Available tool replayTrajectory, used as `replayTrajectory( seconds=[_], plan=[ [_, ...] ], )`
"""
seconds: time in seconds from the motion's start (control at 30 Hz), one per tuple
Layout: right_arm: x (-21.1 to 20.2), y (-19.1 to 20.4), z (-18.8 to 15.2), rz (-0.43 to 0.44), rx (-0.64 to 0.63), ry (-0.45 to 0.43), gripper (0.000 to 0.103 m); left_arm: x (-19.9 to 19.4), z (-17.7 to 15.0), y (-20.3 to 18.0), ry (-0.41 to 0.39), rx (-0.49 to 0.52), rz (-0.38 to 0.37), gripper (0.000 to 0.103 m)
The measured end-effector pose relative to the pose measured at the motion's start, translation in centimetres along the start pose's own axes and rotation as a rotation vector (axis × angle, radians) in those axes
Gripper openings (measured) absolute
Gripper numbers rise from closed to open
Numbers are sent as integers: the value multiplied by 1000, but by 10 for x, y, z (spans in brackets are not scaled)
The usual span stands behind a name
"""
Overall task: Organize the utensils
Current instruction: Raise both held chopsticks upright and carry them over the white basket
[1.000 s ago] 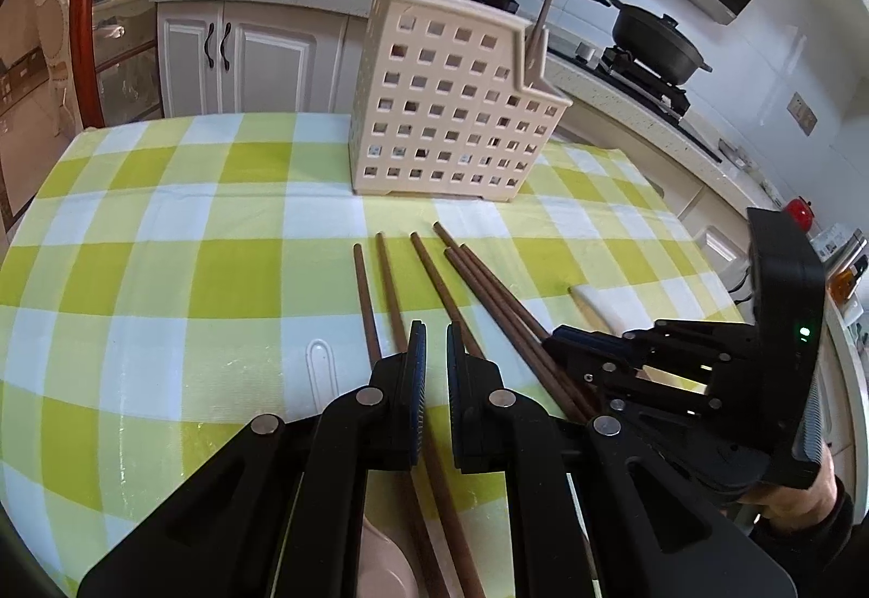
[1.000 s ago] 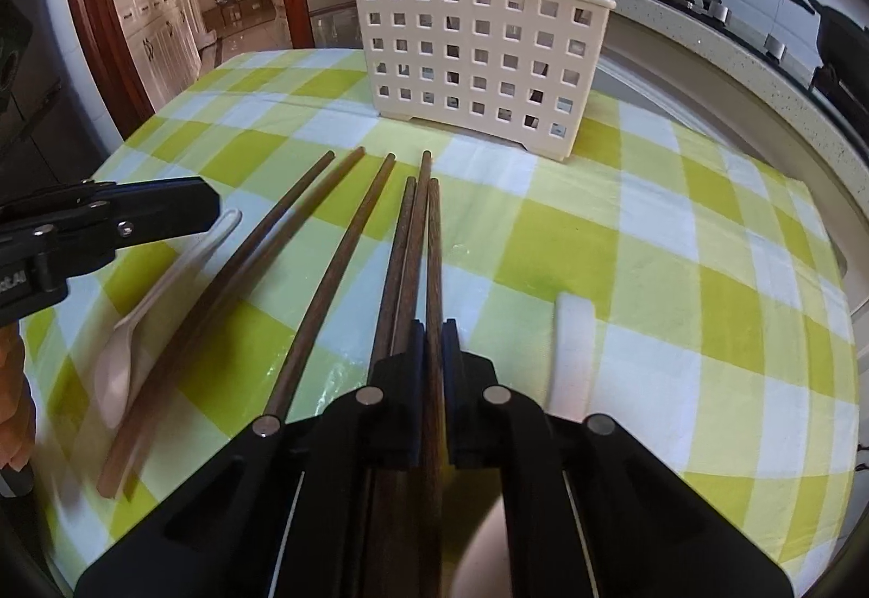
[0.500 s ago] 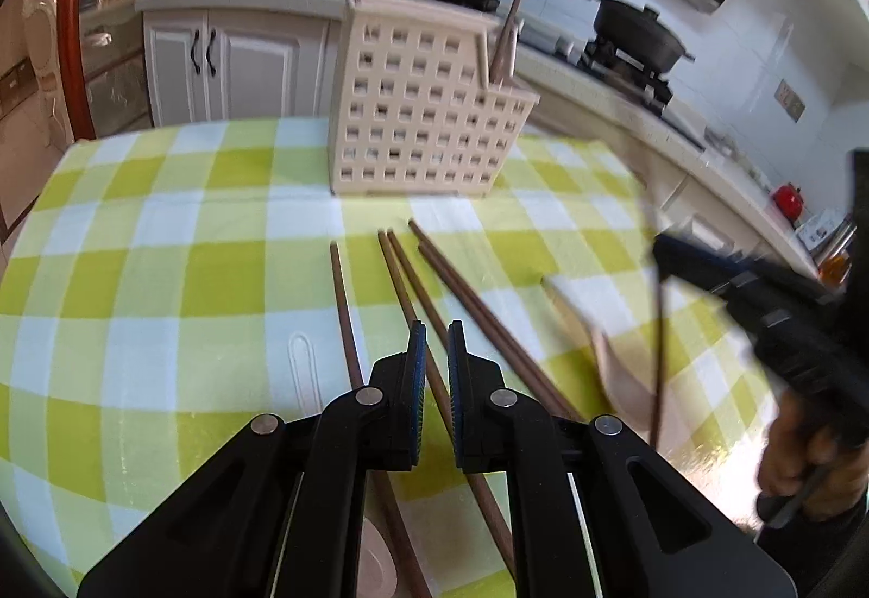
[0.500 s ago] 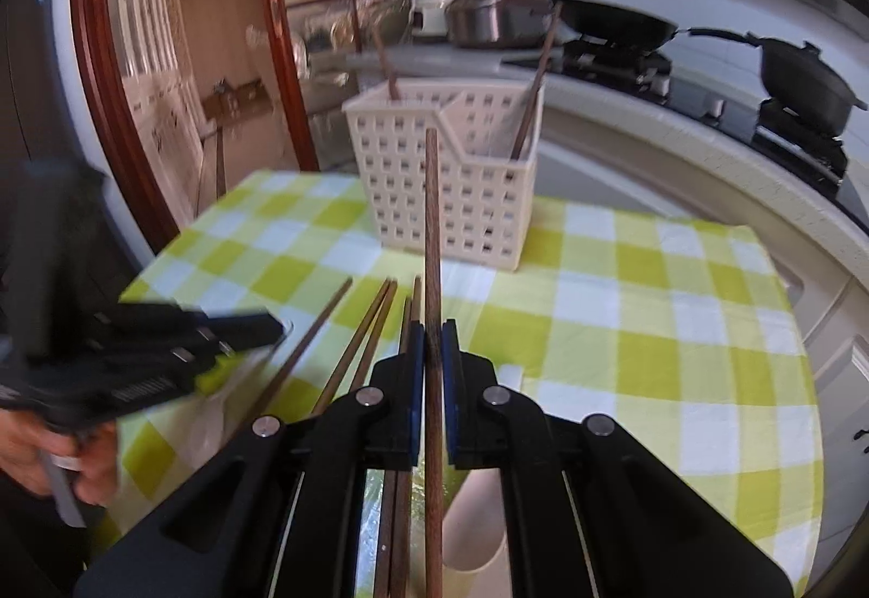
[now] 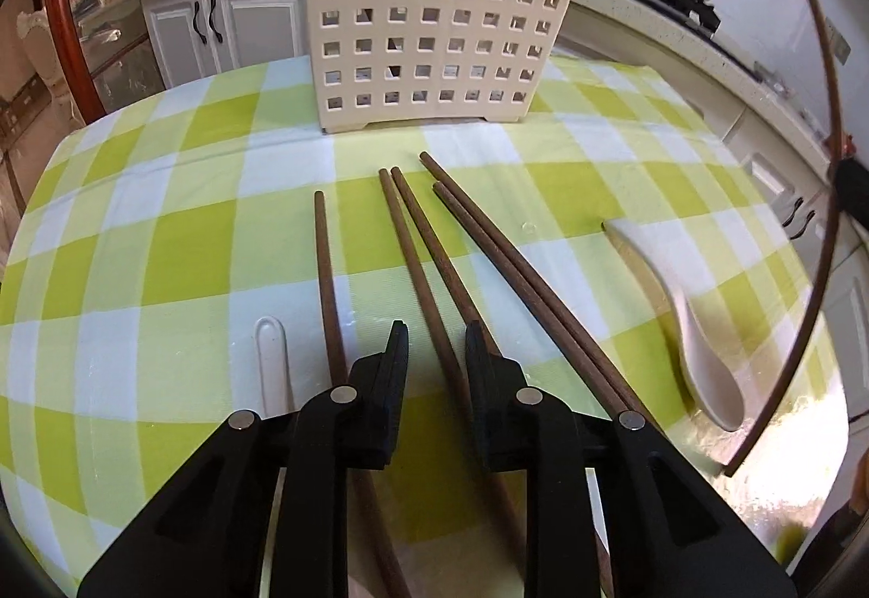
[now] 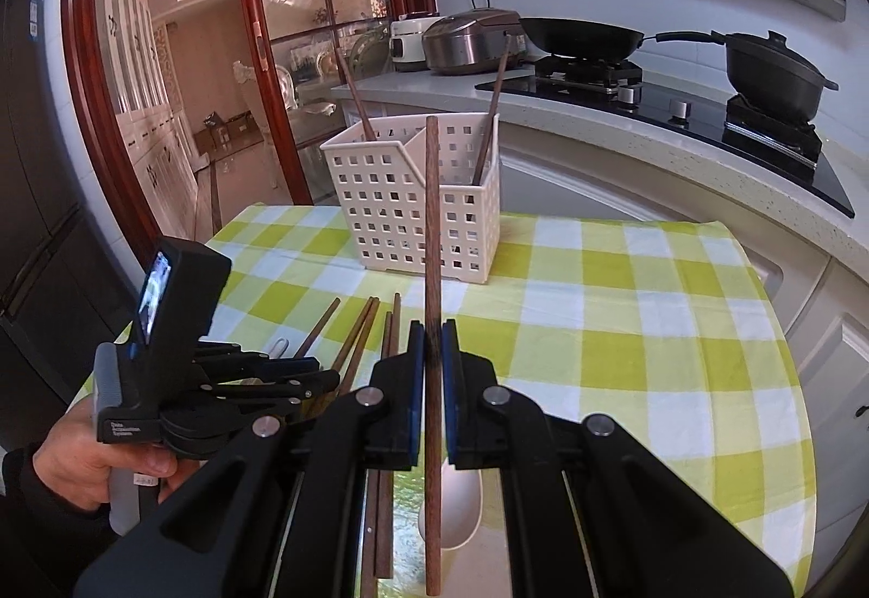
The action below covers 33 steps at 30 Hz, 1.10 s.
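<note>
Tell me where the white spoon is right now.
In the left wrist view the white spoon lies on the checked tablecloth, right of the loose chopsticks and apart from them, bowl end nearest the camera.

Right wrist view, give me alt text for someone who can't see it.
The right gripper is shut on one upright brown chopstick above a green checked tablecloth. Behind stands a white perforated utensil basket holding two chopsticks; more chopsticks lie by the left gripper.

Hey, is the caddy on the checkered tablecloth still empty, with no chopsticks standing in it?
No, the right wrist view shows two brown chopsticks already standing in the white perforated caddy, one leaning at each end.
</note>
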State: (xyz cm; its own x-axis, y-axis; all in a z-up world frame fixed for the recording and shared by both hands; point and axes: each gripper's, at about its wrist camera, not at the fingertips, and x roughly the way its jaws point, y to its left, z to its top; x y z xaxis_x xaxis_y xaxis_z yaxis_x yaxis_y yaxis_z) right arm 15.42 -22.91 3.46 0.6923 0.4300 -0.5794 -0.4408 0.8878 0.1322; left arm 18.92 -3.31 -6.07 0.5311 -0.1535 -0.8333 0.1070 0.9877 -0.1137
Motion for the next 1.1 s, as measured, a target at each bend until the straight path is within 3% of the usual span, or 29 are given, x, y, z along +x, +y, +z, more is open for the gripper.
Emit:
replayTrajectory(
  seconds=[0.2, 0.37, 0.53, 0.93, 1.1],
  plan=[
    [-4, -4, -2, -4, 11, -9, 6, 5, 3, -15, 14, 50, 109, 15],
    [-5, -3, -3, -1, 15, -11, 6, 2, 5, -14, 24, 39, 96, 6],
    [-10, -1, -2, -3, 15, -19, 6, -47, -2, -11, -97, 13, -11, 5],
    [-25, 8, 5, -6, 0, -38, 6, -140, -26, -9, -297, 26, -41, 5],
    [-29, 12, 7, -2, -5, -43, 6, -155, -32, -10, -333, 44, -40, 5]
  ],
)
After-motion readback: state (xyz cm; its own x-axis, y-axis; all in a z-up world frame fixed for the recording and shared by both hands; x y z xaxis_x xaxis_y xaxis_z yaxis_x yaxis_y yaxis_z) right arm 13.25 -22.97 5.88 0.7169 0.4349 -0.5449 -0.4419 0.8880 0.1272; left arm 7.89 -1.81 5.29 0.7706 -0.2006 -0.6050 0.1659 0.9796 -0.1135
